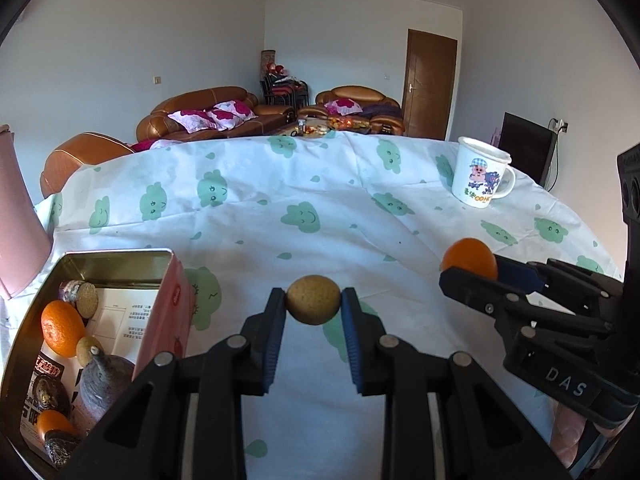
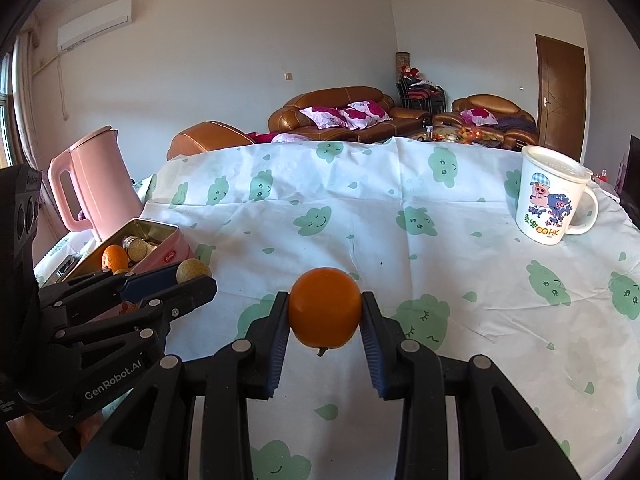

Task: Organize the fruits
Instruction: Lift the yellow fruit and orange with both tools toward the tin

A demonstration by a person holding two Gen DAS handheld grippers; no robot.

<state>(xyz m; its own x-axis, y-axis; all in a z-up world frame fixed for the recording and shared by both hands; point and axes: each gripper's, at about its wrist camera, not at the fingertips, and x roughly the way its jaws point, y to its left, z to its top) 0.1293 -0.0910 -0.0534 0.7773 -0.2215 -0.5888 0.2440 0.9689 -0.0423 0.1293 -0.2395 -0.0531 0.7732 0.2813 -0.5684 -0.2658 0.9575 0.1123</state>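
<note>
While the left hand-held gripper [image 1: 313, 306] pinches a brown fruit [image 1: 313, 300], the right hand-held gripper [image 2: 325, 316] pinches an orange [image 2: 325, 307].

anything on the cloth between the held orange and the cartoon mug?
Nothing: the right wrist view shows only bare cloud-print tablecloth between the round orange and the white cartoon mug.
</note>
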